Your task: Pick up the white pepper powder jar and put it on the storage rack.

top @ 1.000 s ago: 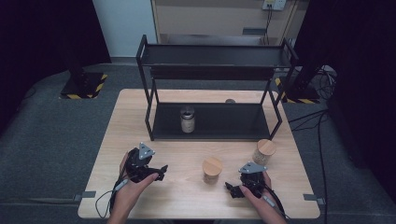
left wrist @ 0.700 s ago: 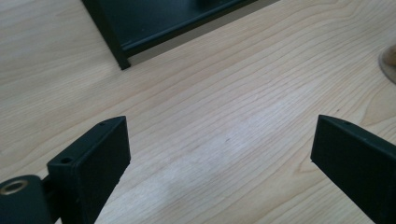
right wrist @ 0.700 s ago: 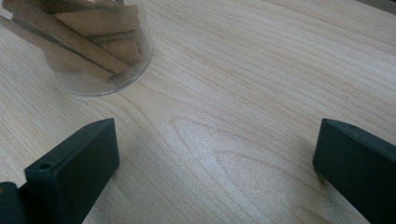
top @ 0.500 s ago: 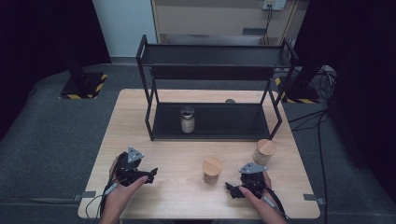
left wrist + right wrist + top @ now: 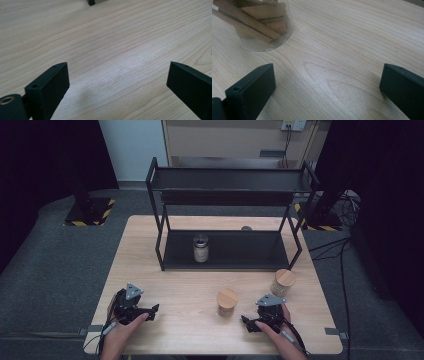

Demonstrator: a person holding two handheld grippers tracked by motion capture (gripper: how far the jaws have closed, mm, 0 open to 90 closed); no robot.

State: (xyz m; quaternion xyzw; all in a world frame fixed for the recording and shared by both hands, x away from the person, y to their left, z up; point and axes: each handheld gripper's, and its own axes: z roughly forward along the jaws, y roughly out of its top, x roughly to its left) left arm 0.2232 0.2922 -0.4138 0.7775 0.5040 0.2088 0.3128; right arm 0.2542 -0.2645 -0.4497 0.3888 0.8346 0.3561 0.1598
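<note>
My left gripper (image 5: 152,309) sits at the lower left of the high view, jaws spread wide over bare table (image 5: 112,50). My right gripper (image 5: 246,322), lower right, is also released and holds nothing; the wooden-lidded jar (image 5: 227,302) stands just left of it, near the bottom centre.

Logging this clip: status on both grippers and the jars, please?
Left gripper open, jaws empty, low over table. Right gripper open, empty, beside nearest wooden-lid jar. Second jar by shelf rack. Nothing in the way.
</note>
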